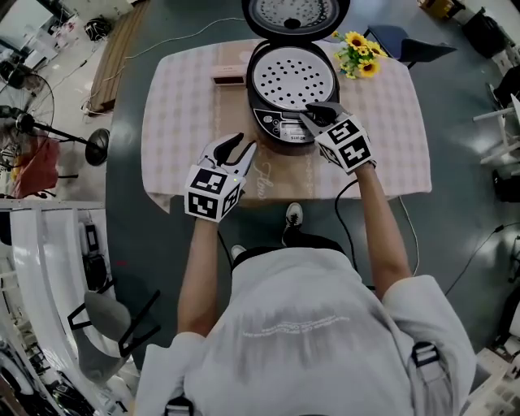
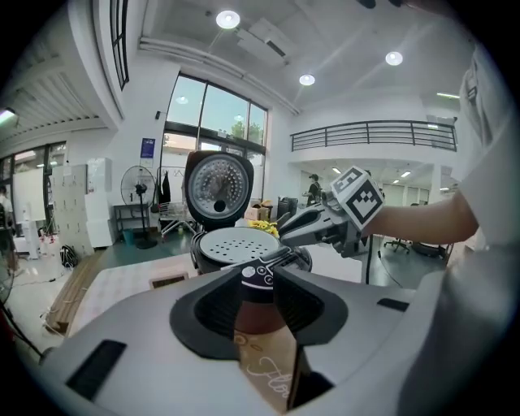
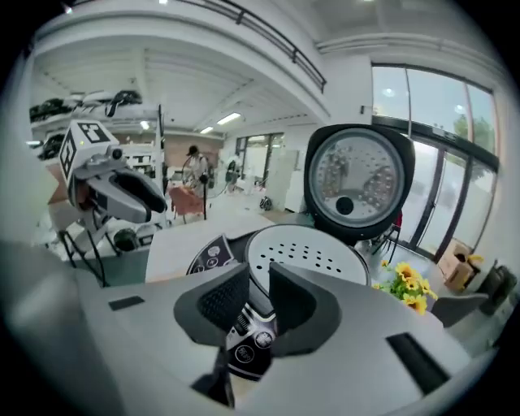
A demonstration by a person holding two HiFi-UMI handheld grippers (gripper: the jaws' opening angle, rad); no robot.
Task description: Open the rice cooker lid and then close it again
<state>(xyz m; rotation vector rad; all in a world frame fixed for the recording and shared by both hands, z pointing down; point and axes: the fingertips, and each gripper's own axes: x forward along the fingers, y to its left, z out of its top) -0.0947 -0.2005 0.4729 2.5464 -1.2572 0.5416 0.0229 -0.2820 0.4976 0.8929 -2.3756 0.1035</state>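
The black rice cooker (image 1: 292,81) stands at the back middle of the table with its lid (image 1: 294,15) swung fully up, showing the white perforated inner plate (image 3: 305,256). My right gripper (image 1: 318,114) hovers over the cooker's front rim and control panel (image 1: 283,127); its jaws stand apart with nothing between them. My left gripper (image 1: 244,145) is open and empty, in front of the cooker and to its left, above the table's near edge. In the left gripper view the cooker (image 2: 236,244) is straight ahead, with the right gripper (image 2: 292,227) at its front rim.
A checked cloth covers the table (image 1: 179,122), with a brown runner (image 1: 268,175) under the cooker. Yellow flowers (image 1: 357,50) stand right of the cooker and a small brown box (image 1: 230,77) left of it. A cable hangs off the table's front right.
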